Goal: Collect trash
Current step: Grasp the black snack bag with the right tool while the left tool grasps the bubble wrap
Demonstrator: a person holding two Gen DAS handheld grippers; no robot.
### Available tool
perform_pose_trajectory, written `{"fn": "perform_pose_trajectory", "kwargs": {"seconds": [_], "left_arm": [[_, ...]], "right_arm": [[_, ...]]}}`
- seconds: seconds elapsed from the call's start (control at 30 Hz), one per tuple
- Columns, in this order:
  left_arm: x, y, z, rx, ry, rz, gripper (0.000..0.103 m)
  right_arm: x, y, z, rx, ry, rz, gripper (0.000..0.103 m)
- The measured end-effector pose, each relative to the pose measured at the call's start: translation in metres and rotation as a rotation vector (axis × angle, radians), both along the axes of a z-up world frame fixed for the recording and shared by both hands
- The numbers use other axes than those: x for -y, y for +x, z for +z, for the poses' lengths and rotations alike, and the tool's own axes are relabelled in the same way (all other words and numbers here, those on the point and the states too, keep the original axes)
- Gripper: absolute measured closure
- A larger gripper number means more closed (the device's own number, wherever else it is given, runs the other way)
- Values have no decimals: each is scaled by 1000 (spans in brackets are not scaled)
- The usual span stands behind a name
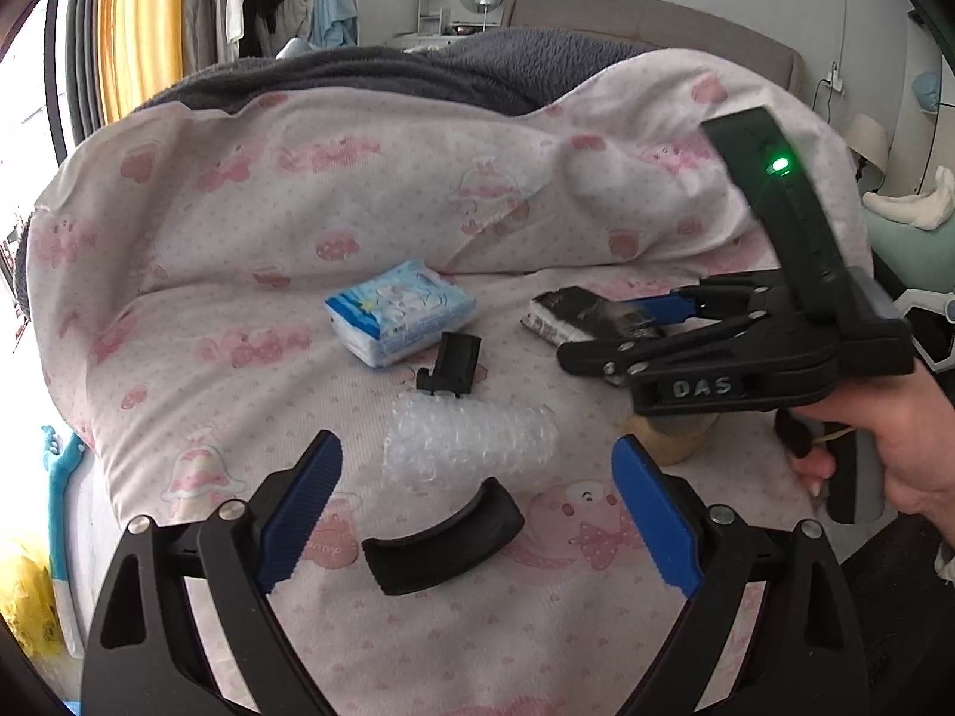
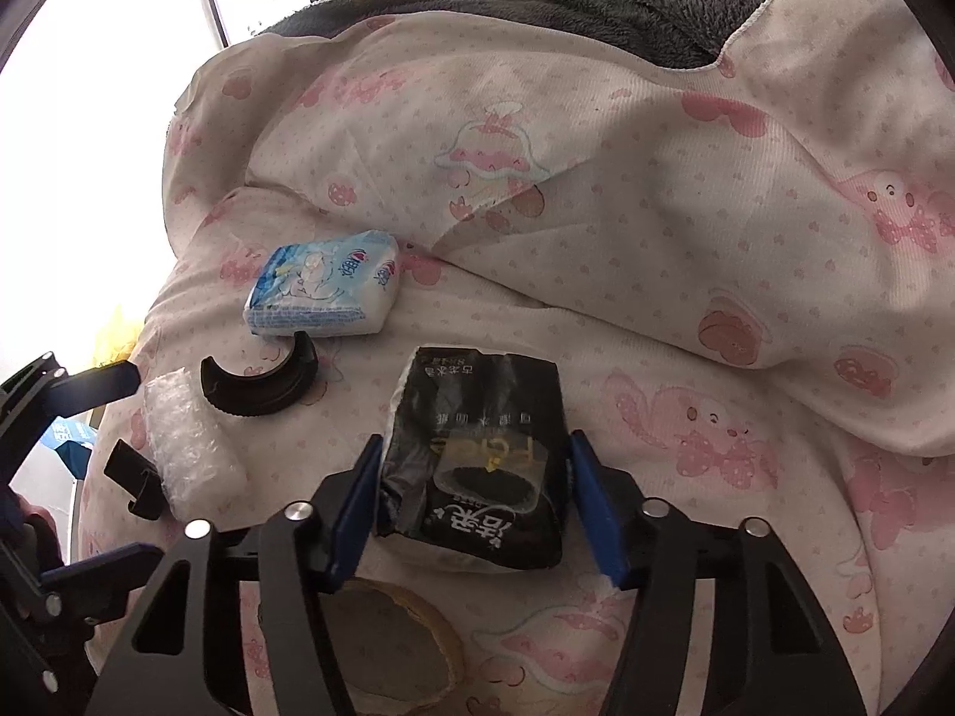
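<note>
Right gripper [image 2: 474, 498] clenched on black tissue pack [image 2: 477, 465]; left gripper [image 1: 477, 513] released above bubble wrap [image 1: 471, 438]. Squeeze gently, lift straight.

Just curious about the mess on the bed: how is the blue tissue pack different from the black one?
The blue-and-white tissue pack lies free on the quilt, while the black tissue pack sits between the right gripper pads. The blue-and-white tissue pack looks smooth and full; the black tissue pack is crumpled and torn open at an edge. Both are soft plastic-wrapped packs lying flat on the pink patterned quilt.
</note>
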State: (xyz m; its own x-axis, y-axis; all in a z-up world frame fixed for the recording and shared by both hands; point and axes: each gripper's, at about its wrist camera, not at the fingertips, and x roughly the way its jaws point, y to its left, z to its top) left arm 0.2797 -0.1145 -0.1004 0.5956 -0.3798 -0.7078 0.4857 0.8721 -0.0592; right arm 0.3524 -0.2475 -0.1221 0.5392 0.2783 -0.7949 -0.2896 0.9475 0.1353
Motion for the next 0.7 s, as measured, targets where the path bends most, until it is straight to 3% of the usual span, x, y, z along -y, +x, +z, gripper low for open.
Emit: {"fn": "perform_pose_trajectory", "kwargs": {"seconds": [0.27, 0.4, 0.7], "left_arm": [[6, 12, -13, -41, 11, 18, 22], [7, 18, -18, -62, 2, 35, 38], [8, 19, -8, -25, -48, 45, 39]], "right_arm": [[10, -5, 10, 35, 30, 0, 48], [17, -9, 15, 57, 51, -2, 48], [28, -15, 20, 72, 67, -9, 48]]}}
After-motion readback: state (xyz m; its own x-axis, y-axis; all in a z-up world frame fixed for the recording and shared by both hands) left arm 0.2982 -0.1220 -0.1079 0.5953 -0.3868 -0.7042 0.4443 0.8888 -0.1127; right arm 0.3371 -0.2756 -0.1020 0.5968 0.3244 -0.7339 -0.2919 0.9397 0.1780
